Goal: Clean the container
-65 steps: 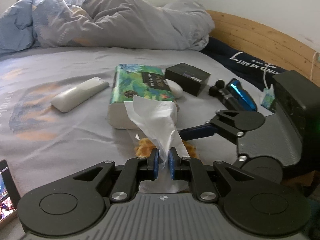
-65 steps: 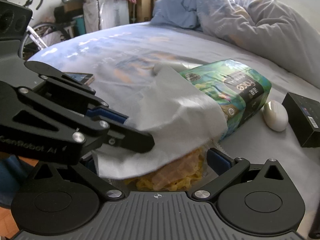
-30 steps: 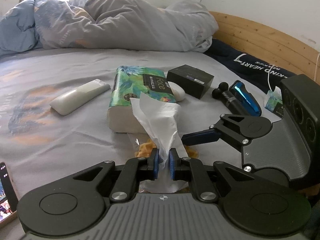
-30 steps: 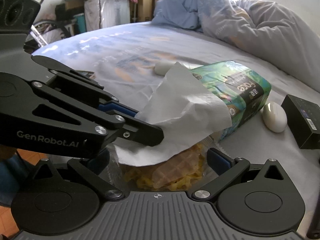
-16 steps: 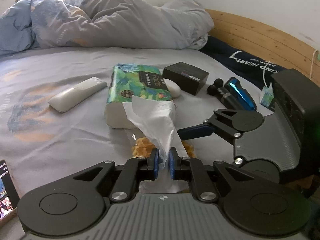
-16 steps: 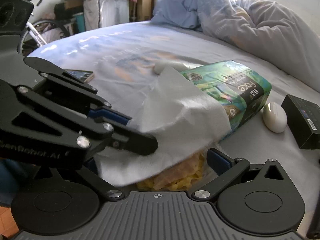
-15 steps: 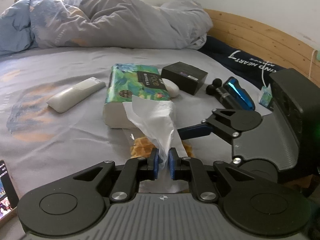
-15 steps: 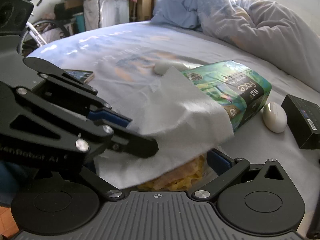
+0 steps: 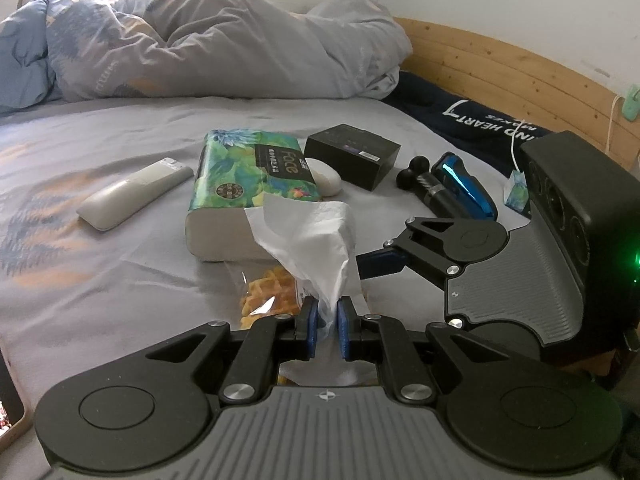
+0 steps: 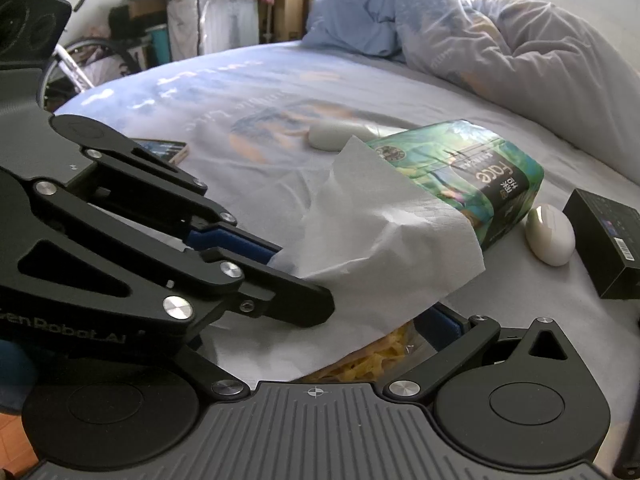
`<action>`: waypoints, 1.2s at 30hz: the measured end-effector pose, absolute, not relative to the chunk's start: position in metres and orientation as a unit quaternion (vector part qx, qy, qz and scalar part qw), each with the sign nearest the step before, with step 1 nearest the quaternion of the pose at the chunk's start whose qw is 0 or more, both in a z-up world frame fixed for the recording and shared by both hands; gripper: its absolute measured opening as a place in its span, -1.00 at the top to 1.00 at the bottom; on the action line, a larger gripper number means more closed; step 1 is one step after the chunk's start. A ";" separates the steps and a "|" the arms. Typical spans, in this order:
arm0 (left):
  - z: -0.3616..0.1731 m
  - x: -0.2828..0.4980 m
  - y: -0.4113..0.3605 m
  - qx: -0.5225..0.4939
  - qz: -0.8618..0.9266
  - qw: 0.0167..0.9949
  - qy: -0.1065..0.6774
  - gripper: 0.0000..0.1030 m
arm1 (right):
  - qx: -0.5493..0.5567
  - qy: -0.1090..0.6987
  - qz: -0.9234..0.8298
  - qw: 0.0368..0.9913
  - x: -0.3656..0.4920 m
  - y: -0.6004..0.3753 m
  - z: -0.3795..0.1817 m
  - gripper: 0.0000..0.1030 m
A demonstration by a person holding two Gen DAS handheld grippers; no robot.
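My left gripper point(image 9: 325, 322) is shut on a white tissue point(image 9: 310, 246), which hangs over a clear container of yellow waffle pieces point(image 9: 266, 294) on the bed. In the right wrist view the tissue point(image 10: 380, 248) drapes over the container point(image 10: 372, 354), which sits between the fingers of my right gripper point(image 10: 360, 340). One blue pad point(image 10: 442, 328) shows at the container's right side; the other is hidden under the tissue. Whether the jaws press the container is not visible. The left gripper's fingers point(image 10: 240, 248) reach in from the left.
A green tissue pack point(image 9: 248, 184) lies just behind the container. Around it on the bed lie a white remote point(image 9: 132, 192), a white oval case point(image 9: 326, 182), a black box point(image 9: 352, 154) and a blue-black massage gun point(image 9: 448, 188). A rumpled duvet point(image 9: 200, 48) is at the back.
The tissue and my left gripper have shifted slightly back and forth over the container. The right gripper has stayed around the container.
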State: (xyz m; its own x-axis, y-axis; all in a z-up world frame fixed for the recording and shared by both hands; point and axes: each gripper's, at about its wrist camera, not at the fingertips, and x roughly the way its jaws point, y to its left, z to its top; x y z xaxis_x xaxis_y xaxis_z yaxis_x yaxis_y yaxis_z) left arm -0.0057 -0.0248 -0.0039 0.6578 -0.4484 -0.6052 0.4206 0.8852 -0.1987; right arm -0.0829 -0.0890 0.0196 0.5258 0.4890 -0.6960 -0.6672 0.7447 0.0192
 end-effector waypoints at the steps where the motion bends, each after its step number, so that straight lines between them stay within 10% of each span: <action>1: -0.004 -0.005 -0.025 -0.021 -0.238 0.910 0.338 0.64 | -0.126 0.354 0.335 0.864 -0.083 -0.089 0.020 -1.00; 36: -0.003 -0.004 -0.019 -0.031 -0.217 0.912 0.345 0.64 | -0.127 0.355 0.336 0.863 -0.079 -0.089 0.018 -1.00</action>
